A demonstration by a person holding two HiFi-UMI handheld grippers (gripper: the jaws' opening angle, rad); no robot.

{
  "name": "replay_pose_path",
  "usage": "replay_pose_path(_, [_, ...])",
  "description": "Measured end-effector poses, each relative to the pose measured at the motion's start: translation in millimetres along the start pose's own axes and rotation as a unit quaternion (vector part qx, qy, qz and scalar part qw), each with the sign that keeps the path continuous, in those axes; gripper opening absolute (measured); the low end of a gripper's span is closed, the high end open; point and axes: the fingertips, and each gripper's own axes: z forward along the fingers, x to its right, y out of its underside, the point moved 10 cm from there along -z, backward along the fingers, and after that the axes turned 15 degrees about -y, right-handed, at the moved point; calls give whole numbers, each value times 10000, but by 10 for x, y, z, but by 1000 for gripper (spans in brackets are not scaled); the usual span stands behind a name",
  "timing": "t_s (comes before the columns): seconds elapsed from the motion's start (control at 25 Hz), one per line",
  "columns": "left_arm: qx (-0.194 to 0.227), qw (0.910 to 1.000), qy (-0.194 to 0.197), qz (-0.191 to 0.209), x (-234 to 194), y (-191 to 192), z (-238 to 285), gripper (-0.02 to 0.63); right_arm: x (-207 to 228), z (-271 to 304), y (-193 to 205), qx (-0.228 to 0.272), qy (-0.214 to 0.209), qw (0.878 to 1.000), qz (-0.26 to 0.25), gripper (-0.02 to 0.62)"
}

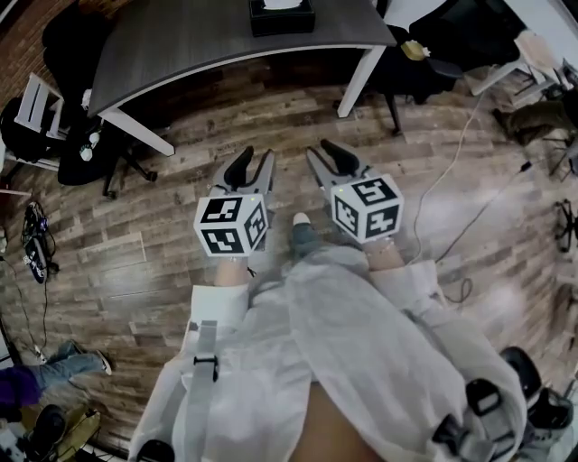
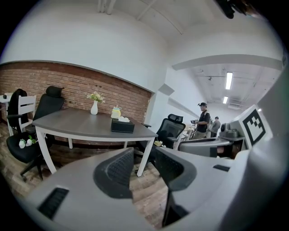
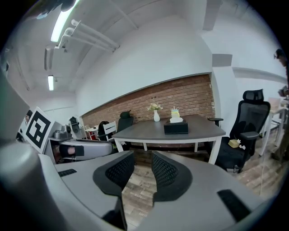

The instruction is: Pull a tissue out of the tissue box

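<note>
A black tissue box with a white tissue showing at its top stands on the grey table, far ahead of both grippers. The left gripper view has the box near the table's right end, and the right gripper view shows the box beyond its jaws. My left gripper and right gripper hang side by side over the wooden floor, well short of the table. Both the left gripper and the right gripper stand open, with only floor visible between the pads.
A black office chair stands right of the table, and a white chair and another black chair to its left. A white cable trails across the floor at right. A vase stands on the table. Two people stand far off.
</note>
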Motion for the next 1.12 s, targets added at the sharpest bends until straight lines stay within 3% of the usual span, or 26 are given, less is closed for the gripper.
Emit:
replay_pose_path(0.44, [87, 9996, -267, 5, 118, -640, 935, 132, 1028, 379, -626, 99, -226, 9996, -126, 97])
replay_pose_path(0.76, [-137, 9992, -372, -59, 148, -601, 1191, 132, 1233, 527, -457, -283, -493, 9984, -12, 97])
replay_pose_path(1.12, [-411, 9990, -168, 0, 134, -716, 1674, 130, 1577, 697, -567, -389, -278, 9988, 139, 97])
